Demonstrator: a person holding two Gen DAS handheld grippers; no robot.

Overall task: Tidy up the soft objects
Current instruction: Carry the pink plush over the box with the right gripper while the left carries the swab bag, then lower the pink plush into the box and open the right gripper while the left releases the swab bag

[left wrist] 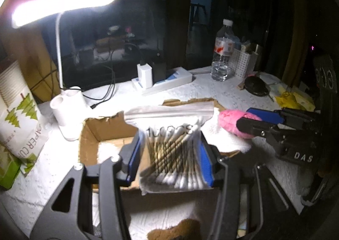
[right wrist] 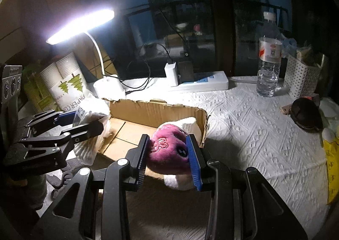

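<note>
My left gripper (left wrist: 170,159) is shut on a clear zip bag of cotton swabs (left wrist: 173,146) and holds it over the open cardboard box (left wrist: 99,127). In the right wrist view the left gripper (right wrist: 84,121) shows at the box's left edge with the bag (right wrist: 91,113). My right gripper (right wrist: 169,155) is shut on a pink plush toy (right wrist: 169,151) at the box's (right wrist: 152,111) near right corner, with a white soft object (right wrist: 188,125) behind it. The left wrist view shows the right gripper (left wrist: 260,121) holding the pink toy (left wrist: 228,119).
A lit desk lamp (right wrist: 80,24) and a paper cup sleeve (right wrist: 67,85) stand at the back left. A power strip (right wrist: 201,83), water bottle (right wrist: 268,64), white perforated basket (right wrist: 300,79), a black round object (right wrist: 305,115) and a yellow object (right wrist: 332,159) lie on the white cloth (right wrist: 254,134).
</note>
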